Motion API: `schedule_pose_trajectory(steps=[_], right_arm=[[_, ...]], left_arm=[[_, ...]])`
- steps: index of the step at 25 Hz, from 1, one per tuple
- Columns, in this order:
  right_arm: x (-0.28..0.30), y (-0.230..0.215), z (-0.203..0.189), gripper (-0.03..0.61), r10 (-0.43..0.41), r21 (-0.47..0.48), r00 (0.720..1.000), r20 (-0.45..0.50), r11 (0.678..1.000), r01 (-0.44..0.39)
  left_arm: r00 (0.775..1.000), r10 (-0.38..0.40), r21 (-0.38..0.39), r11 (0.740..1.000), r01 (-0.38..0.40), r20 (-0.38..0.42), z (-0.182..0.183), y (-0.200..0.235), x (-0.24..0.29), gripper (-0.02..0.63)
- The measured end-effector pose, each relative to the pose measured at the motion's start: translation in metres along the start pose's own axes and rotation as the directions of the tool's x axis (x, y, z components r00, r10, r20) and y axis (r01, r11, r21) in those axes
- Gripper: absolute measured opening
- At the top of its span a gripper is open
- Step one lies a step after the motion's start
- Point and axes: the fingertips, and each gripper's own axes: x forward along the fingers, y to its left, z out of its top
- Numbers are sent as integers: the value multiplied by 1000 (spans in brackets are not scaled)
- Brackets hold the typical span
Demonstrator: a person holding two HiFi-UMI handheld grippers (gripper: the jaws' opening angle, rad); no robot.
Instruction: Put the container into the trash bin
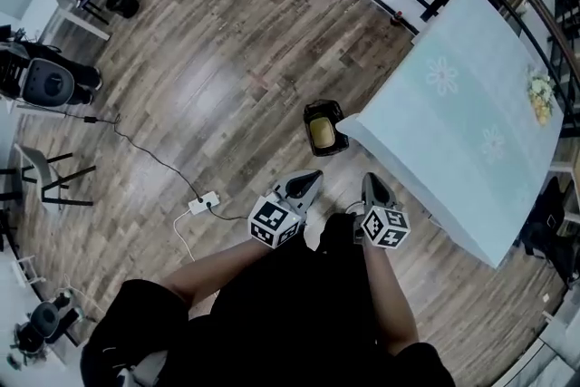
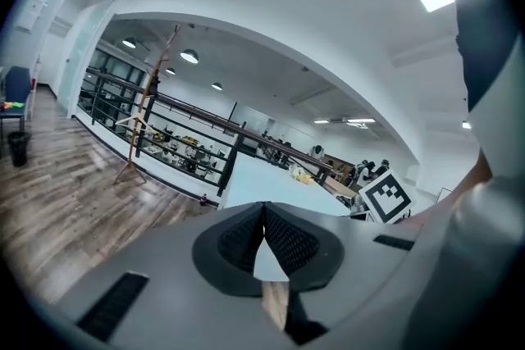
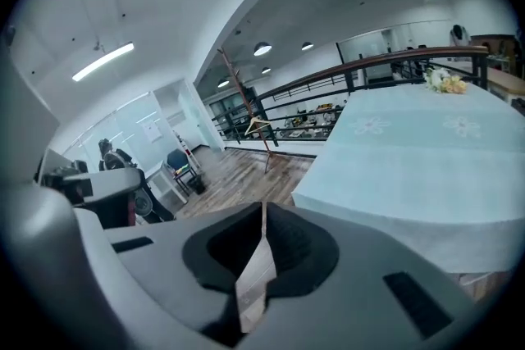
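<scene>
At table (image 1: pixel 471 131) corner – trash bin (image 1: pixel 324 130) | left gripper (image 1: pixel 311 179), right gripper (image 1: pixel 371 182) – jaws together

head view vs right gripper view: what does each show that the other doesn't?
Head view only: the trash bin on the floor by the corner of the table, and a power strip. Right gripper view only: ceiling lights, and the right claw shut on nothing. Both: the table, the flowers on it, the wood floor.

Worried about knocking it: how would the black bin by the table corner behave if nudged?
The bin looks small, so it is probably light. It stands free on smooth wood floor, so it may slide or tip.
</scene>
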Motion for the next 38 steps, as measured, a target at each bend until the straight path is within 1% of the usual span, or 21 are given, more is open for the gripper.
schedule_pose_trajectory(steps=[2,5,9,13,15,19,22,24,28,29,34,36,38], right_arm=[[-26,-13,5,41,-28,12,998,48,1000,27],[-71,-42,4,42,-73,-25,990,121,997,77],[-134,-77,-4,43,-107,-67,977,187,990,122],[-198,-107,-4,43,-150,-54,953,262,984,170],[-231,-128,-3,43,-170,-42,942,291,981,190],[-284,-167,-9,43,-198,-80,927,318,969,234],[-314,-195,-9,43,-222,-41,911,347,967,251],[-333,-209,-5,43,-235,-16,898,371,966,260],[-361,-234,10,41,-272,32,867,418,958,285],[-366,-239,15,42,-288,46,857,427,954,297],[-384,-251,50,41,-358,85,798,486,928,364],[-389,-251,63,39,-379,70,775,505,913,402],[-394,-252,75,35,-397,50,754,523,898,438]], left_arm=[[1000,-27,22,999,27,-5,-3,-19,7,15],[998,-59,52,997,59,-14,-18,-56,22,15],[996,-92,88,992,94,-18,-38,-123,38,15],[987,-158,120,980,161,-30,-46,-194,62,15],[982,-186,140,972,188,-29,-49,-236,79,15],[977,-213,176,961,211,-8,-52,-308,106,15],[973,-233,205,952,228,-1,-53,-347,121,15],[971,-239,217,948,232,5,-53,-368,127,15],[976,-216,252,947,200,36,-43,-398,145,15],[974,-222,261,944,204,40,-40,-404,150,15],[952,-301,321,908,269,54,-11,-427,179,15],[944,-325,340,896,285,65,-2,-432,187,15],[936,-345,340,890,303,71,5,-437,194,15]])
